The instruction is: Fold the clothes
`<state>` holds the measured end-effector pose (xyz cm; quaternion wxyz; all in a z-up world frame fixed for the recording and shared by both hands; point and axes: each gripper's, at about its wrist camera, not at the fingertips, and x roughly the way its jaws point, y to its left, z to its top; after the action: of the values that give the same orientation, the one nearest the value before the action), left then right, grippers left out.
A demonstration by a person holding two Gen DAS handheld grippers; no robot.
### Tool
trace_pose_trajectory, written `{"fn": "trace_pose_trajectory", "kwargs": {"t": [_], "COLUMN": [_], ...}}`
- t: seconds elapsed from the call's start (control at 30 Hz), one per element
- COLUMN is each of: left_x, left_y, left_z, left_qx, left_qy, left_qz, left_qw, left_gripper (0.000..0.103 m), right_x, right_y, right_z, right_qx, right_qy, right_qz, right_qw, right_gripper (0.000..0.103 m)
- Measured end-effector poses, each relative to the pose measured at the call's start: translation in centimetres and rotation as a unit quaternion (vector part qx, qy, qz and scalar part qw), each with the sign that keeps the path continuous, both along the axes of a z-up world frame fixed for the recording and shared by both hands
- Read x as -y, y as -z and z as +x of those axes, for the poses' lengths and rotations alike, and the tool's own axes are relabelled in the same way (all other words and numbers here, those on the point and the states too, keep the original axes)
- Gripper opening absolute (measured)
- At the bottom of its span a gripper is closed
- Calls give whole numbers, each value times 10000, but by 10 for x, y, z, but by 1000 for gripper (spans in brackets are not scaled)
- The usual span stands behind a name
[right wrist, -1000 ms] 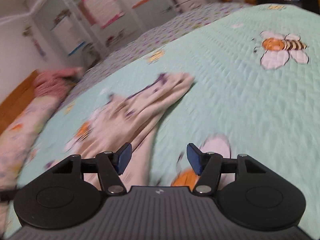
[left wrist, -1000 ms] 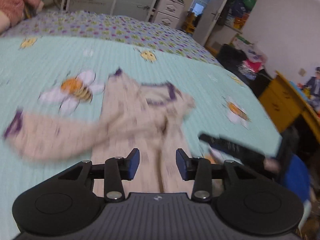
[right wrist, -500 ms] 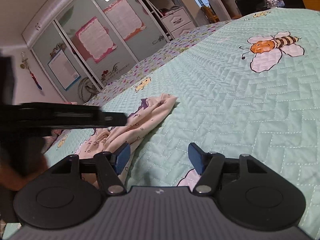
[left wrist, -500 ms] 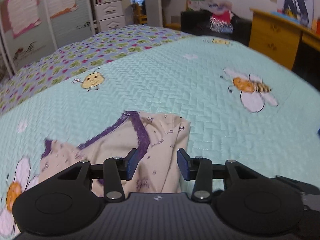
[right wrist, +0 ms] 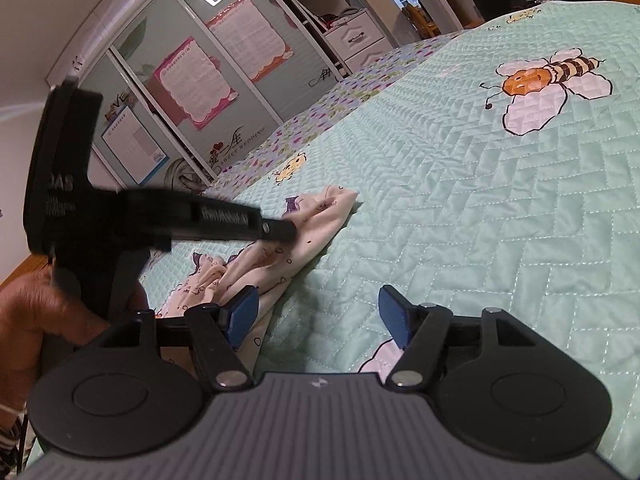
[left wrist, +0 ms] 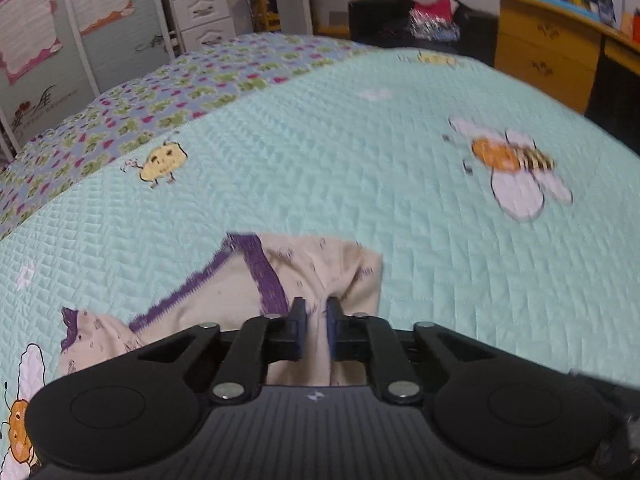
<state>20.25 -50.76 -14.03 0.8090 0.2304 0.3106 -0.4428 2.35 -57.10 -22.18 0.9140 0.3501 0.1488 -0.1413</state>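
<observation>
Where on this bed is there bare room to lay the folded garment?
Bare mint quilted bedspread lies between the cream purple-trimmed garment and the bee print. It is crowded by the garment, where the left tongs pinch it.

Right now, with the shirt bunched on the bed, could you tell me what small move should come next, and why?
Probably close the right tool on the shirt's near edge: its jaws stand open, one pad just over the cloth, while the left tool is already shut on the shirt. Then both can lift and spread it.

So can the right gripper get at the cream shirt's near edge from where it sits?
Probably yes: the right gripper is open, the cream shirt lies by its left finger, nothing between; the left gripper grips farther along.
</observation>
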Motion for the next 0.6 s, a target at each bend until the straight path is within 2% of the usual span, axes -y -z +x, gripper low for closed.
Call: {"fn": "trace_pose_trajectory", "kwargs": {"t": [0.1, 0.27, 0.43, 0.53, 0.6], "left_x": [-5, -22, -46, -59, -60], "left_y": [-14, -39, -50, -43, -35], "left_z": [7, 16, 29, 38, 38], "left_qx": [-48, 156, 364, 15, -385], "left_qy": [-210, -572, -1212, -1240, -974], "left_qz": [-226, -478, -390, -396, -490], "left_qw": [9995, 9971, 9912, 9915, 9933], "left_gripper": [1, 0, 0, 0, 1], "right_x": [1, 1, 1, 1, 0], "right_y": [0, 0, 1, 1, 1], "right_z": [0, -1, -1, -1, -1], "right_qx": [15, 30, 32, 29, 27], "right_qy": [-6, -16, -29, -32, -29], "right_qz": [26, 56, 59, 53, 46], "right_qw": [10000, 10000, 10000, 10000, 10000], "right_gripper": [68, 68, 69, 69, 69]}}
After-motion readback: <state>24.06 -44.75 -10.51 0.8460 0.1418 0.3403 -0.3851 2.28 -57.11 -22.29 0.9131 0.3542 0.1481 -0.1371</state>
